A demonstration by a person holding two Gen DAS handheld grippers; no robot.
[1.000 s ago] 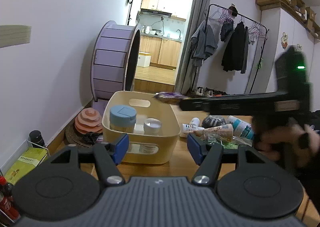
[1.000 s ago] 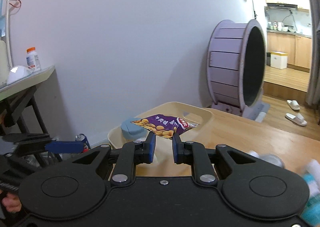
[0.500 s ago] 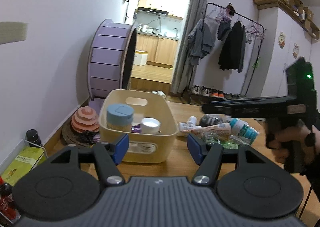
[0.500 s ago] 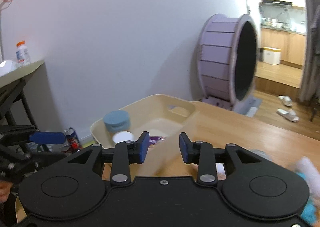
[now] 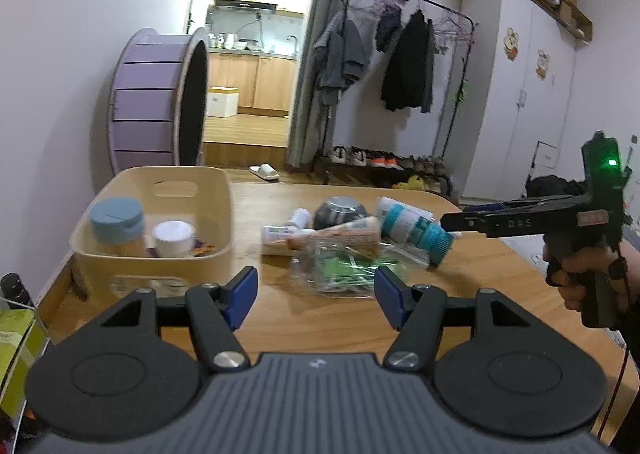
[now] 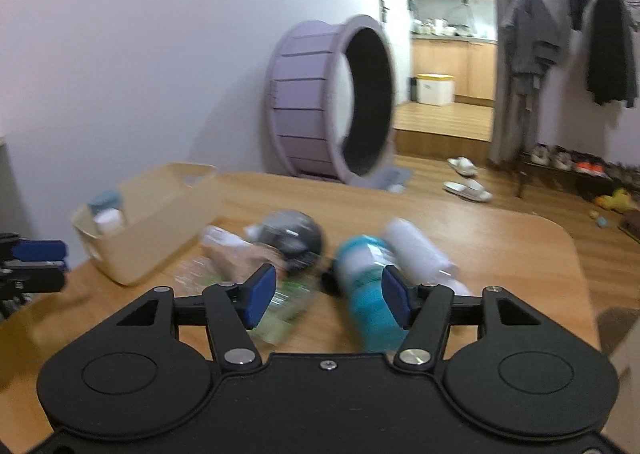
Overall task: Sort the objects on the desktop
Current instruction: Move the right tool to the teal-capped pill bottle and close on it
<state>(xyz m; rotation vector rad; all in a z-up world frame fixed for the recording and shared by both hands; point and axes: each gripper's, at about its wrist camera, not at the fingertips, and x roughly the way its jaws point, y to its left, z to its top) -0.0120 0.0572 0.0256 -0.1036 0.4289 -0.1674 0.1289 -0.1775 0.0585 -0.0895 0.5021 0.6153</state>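
A cream bin (image 5: 132, 254) (image 6: 148, 234) sits at the table's left, holding a blue-lidded jar (image 5: 116, 219), a white-capped jar (image 5: 173, 238) and a purple snack packet (image 5: 200, 248). A pile lies mid-table: a teal-and-white bottle (image 5: 412, 228) (image 6: 368, 286), a dark round object (image 5: 340, 209) (image 6: 294, 234), a beige tube (image 5: 336, 240), a small white bottle (image 5: 298, 217) and a clear bag with green contents (image 5: 348, 268) (image 6: 280, 302). My left gripper (image 5: 316, 296) is open and empty, short of the pile. My right gripper (image 6: 328, 294) (image 5: 472, 219) is open and empty above the pile.
A large purple wheel (image 5: 160, 101) (image 6: 332, 101) stands on the floor behind the table. A clothes rack (image 5: 408, 69) and shoes are farther back. A yellow-green box (image 5: 16, 338) and a dark bottle (image 5: 14, 288) sit left of the table.
My right gripper let the purple snack packet drop into the bin, opened wide, and swung right to above the pile. My left gripper turned slightly right toward the pile.
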